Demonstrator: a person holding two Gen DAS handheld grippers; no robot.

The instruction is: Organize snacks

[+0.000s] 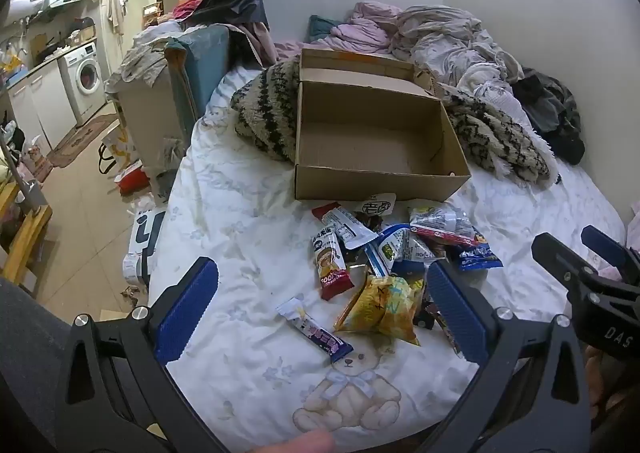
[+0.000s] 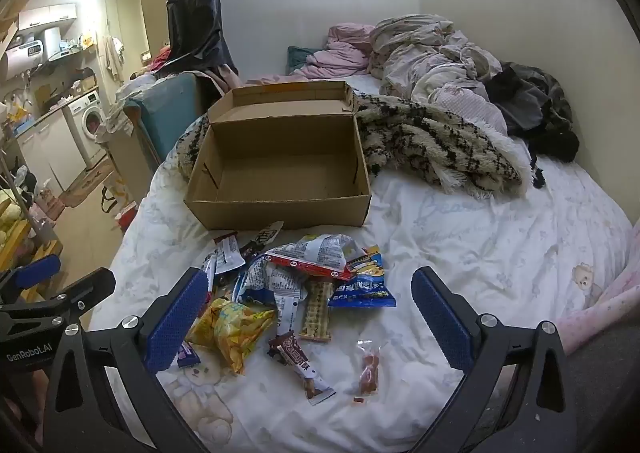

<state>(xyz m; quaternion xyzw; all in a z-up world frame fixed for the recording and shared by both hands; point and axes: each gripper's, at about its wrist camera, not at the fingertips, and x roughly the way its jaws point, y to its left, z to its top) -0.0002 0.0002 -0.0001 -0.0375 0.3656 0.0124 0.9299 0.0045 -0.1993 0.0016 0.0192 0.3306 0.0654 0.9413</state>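
Observation:
A heap of several snack packets (image 1: 396,253) (image 2: 296,285) lies on the white bear-print bedsheet (image 1: 248,221) (image 2: 480,237). Among them are a yellow bag (image 1: 384,307) (image 2: 234,329), a purple bar (image 1: 316,333), a red bar (image 1: 332,265), a blue bag (image 2: 362,287), a brown bar (image 2: 300,365) and a small clear packet (image 2: 370,367). Behind the heap stands an open, empty cardboard box (image 1: 372,137) (image 2: 280,169). My left gripper (image 1: 322,317) hovers open over the near side of the heap. My right gripper (image 2: 308,317) is open too, holding nothing.
A fuzzy black-and-cream blanket (image 1: 492,137) (image 2: 432,145) lies behind the box, with crumpled bedding (image 1: 440,37) (image 2: 420,49) at the wall. The bed's left edge drops to a tiled floor (image 1: 80,205) with clutter and a washing machine (image 1: 86,77). The right gripper's frame (image 1: 592,277) shows beside the left.

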